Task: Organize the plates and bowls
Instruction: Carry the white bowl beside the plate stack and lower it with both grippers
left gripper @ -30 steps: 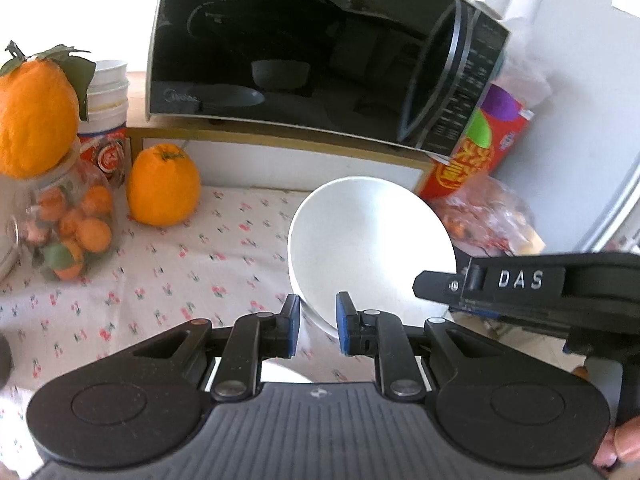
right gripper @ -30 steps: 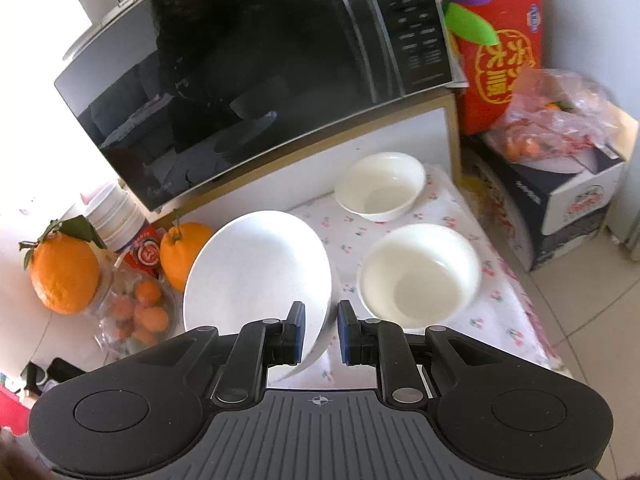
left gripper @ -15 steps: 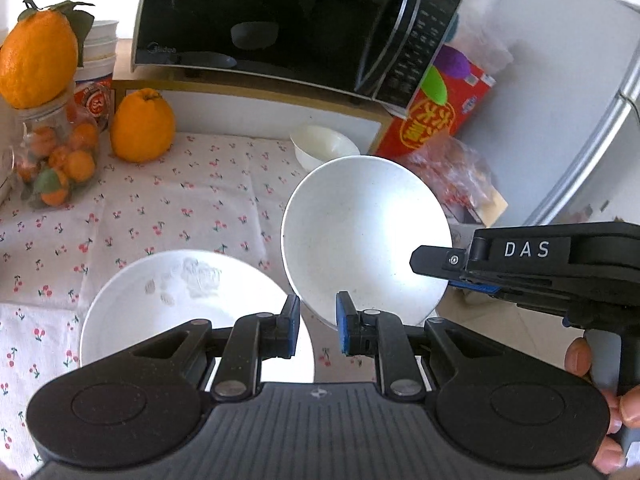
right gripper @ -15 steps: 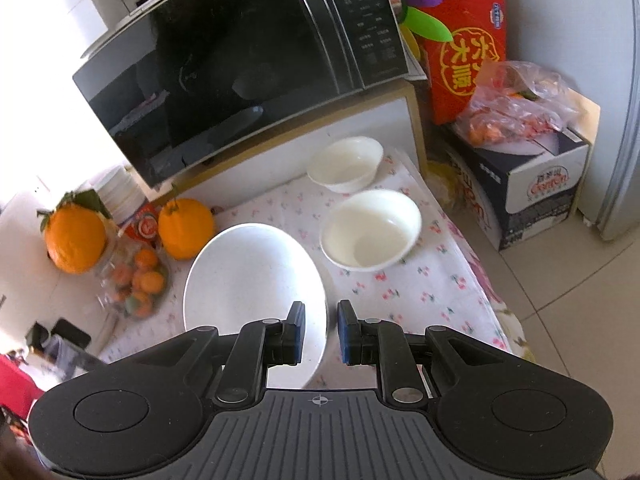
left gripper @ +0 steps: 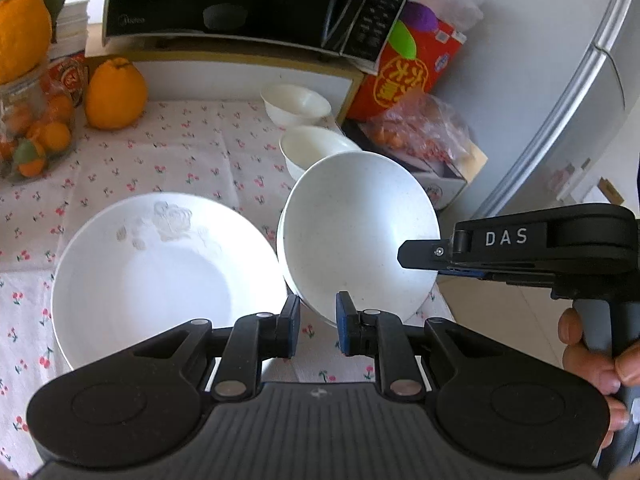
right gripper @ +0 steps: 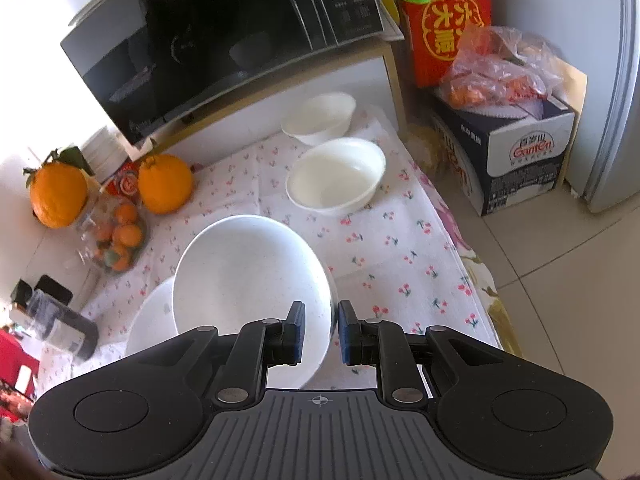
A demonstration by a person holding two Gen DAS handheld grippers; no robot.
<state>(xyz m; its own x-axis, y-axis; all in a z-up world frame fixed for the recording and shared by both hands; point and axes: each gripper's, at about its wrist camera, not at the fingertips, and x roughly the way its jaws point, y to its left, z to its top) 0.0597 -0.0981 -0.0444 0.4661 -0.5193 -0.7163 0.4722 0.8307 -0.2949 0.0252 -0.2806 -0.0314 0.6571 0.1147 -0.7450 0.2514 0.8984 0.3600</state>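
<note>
Both grippers hold one white speckled bowl (left gripper: 356,236), tilted, above the cherry-print tablecloth (left gripper: 180,152). My left gripper (left gripper: 317,330) is shut on its near rim. My right gripper (right gripper: 319,332) is shut on its right rim, with the bowl (right gripper: 248,280) seen from that side; its black body (left gripper: 520,246) shows at the right of the left wrist view. A large white plate (left gripper: 160,272) lies flat just left of the held bowl and shows partly under it in the right wrist view (right gripper: 148,324). Two smaller white bowls (right gripper: 336,176) (right gripper: 320,118) stand further back on the table.
A black microwave (left gripper: 240,0) stands on a shelf behind. Large oranges (left gripper: 114,94) and a jar of small oranges (left gripper: 32,136) are at the back left. A red carton (right gripper: 448,20), a box (right gripper: 516,156) and a bag of fruit (right gripper: 500,76) stand right of the table, beside a fridge (right gripper: 608,100).
Both grippers pulled the bowl back toward the table's near edge and lowered it beside the large plate, which came into view. The two small bowls now lie well behind it.
</note>
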